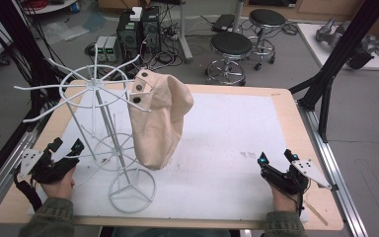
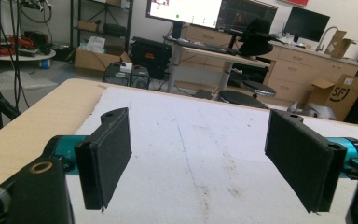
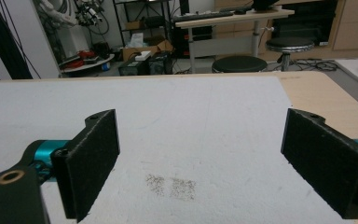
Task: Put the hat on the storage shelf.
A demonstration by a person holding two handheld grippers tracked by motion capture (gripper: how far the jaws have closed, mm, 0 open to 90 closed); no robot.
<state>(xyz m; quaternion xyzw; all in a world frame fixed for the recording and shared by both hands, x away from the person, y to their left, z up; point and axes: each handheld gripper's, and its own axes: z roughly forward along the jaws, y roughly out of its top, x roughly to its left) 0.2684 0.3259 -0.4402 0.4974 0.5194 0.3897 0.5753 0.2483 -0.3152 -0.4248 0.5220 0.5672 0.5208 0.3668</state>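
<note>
A white wire rack (image 1: 101,133) with radial arms stands on the left of the table. A beige cloth hat (image 1: 159,117) with dark snaps hangs from one of its arms, reaching down toward the white mat (image 1: 227,133). My left gripper (image 1: 67,146) rests near the table's left edge, beside the rack's base, jaws wide apart and empty. My right gripper (image 1: 276,157) sits at the front right, also open with nothing held. The left gripper view shows the open left gripper (image 2: 198,158) over bare mat; the right gripper view shows the open right gripper (image 3: 200,163) over a small dark stain (image 3: 172,185).
The wooden table's edge (image 1: 286,98) frames the mat. Black frame posts (image 1: 343,47) rise at the right and left. Two black stools (image 1: 231,49) and computer boxes (image 1: 138,29) stand on the floor beyond the table.
</note>
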